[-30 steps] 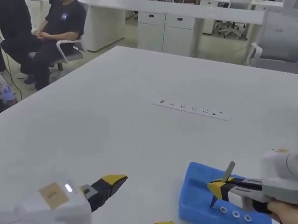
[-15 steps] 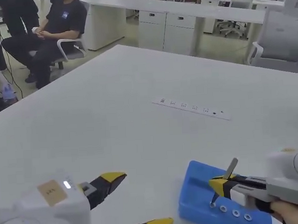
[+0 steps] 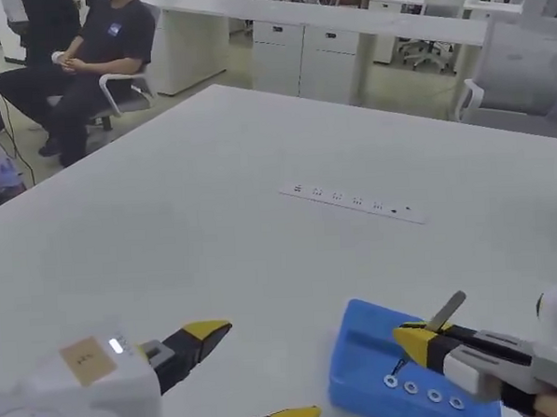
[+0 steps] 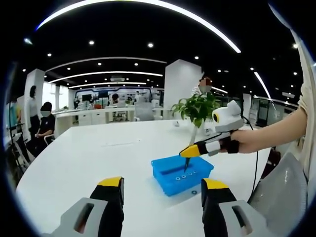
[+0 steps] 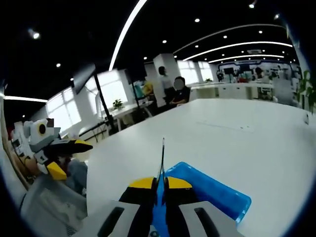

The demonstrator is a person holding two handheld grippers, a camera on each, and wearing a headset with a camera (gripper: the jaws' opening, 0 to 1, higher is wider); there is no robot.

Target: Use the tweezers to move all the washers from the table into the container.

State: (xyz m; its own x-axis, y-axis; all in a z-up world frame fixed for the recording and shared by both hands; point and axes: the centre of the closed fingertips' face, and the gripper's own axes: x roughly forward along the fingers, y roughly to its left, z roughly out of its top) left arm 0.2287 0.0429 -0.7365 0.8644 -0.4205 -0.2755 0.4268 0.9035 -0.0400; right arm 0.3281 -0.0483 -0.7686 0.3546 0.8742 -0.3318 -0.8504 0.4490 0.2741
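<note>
Four washers [image 3: 411,386] lie in the blue container [image 3: 356,354].

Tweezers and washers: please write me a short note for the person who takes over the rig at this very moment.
Left gripper: open, holds nothing, above the table beside the container.
Right gripper: shut on the tweezers, tips pointing down into the blue container.
Done: four washers lie in a row in the container.
To do: the left gripper view shows a small ring on the table by the container, perhaps one more washer; check it. Whether the tweezers carry a washer is too small to tell.
</note>
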